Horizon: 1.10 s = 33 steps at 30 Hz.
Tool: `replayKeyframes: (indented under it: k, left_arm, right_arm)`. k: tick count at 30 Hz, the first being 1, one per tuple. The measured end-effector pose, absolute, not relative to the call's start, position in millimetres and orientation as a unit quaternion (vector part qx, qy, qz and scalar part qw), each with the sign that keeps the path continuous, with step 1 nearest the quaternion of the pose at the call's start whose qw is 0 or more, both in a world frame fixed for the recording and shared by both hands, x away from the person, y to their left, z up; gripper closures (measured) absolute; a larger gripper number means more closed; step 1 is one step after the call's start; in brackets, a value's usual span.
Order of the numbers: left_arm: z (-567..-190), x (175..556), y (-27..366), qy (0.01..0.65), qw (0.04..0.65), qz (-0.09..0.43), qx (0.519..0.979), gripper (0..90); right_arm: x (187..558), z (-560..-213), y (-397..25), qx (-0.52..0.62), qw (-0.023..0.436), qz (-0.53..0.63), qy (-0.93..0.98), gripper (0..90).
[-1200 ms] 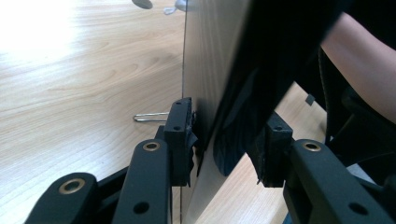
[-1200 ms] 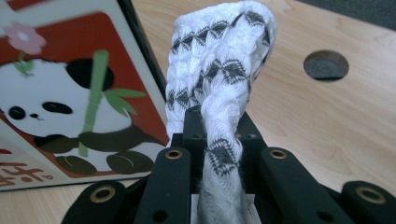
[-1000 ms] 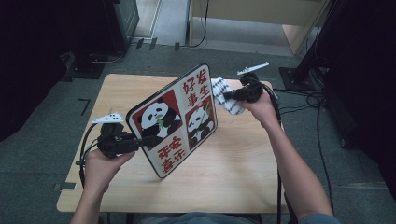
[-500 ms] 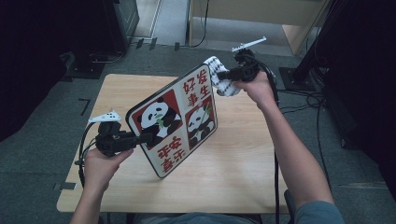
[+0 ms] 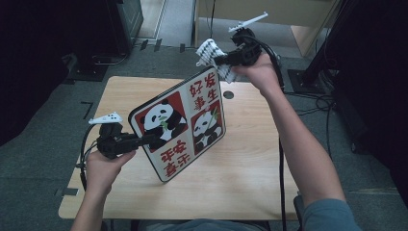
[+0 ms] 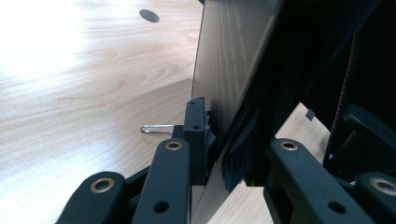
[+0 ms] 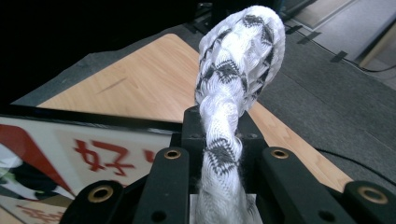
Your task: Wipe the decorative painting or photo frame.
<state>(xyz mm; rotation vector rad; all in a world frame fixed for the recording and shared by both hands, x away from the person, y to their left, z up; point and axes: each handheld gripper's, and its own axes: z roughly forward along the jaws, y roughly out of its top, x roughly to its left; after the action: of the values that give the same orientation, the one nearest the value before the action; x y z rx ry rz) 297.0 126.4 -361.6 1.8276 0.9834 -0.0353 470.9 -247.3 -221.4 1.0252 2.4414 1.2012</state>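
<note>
Above the wooden table (image 5: 250, 168), you hold a framed panda picture (image 5: 180, 127) tilted on edge, its lower corner near or resting on the tabletop and its printed face turned up toward the high camera. Your left gripper (image 5: 146, 140) has its jaws closed on the frame's left edge; in the left gripper view the plain back of the board runs up between the two black jaws. Your right gripper (image 5: 219, 60) is raised beyond the top corner of the picture, its jaws clamped on a bunched white cloth with dark markings (image 7: 233, 93), which stands up like a twisted bundle in the right gripper view. From the high view the cloth hangs just above the frame's upper edge; whether it touches the frame I cannot tell. As a judgement, the work looks like wiping the picture with the cloth: picture and cloth are both gripped and brought together, while passing the cloth over the printed face appears to remain to be done.
</note>
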Motion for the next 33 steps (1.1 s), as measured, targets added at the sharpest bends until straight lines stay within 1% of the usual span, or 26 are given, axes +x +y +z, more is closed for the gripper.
replayKeyframes:
  k: [2, 6, 12, 20, 26, 33]
  left_arm:
    - [-361.8, 297.1, 126.6, 0.407, 0.510, -0.009, 0.758, 76.7]
    - [-362.5, 297.2, 127.5, 0.405, 0.511, -0.008, 0.758, 77.0]
    - [-363.9, 296.7, 129.0, 0.404, 0.517, -0.012, 0.755, 77.0]
    - [-363.4, 297.1, 130.6, 0.402, 0.514, -0.012, 0.758, 77.2]
    - [-364.3, 297.1, 131.6, 0.390, 0.518, -0.010, 0.761, 78.1]
    - [-364.5, 297.3, 131.9, 0.390, 0.520, -0.013, 0.760, 78.2]
  right_arm:
    - [467.8, -216.4, -233.4, 0.335, 0.118, 0.407, 0.841, 79.7]
    - [462.0, -221.2, -222.9, 0.317, 0.132, 0.399, 0.850, 79.6]
    - [456.7, -229.4, -230.7, 0.312, 0.124, 0.426, 0.840, 80.4]
    - [446.9, -235.3, -238.2, 0.303, 0.113, 0.425, 0.845, 80.9]
    - [441.4, -238.8, -240.9, 0.295, 0.117, 0.427, 0.847, 81.1]
    - [436.7, -245.6, -245.4, 0.296, 0.108, 0.432, 0.845, 80.9]
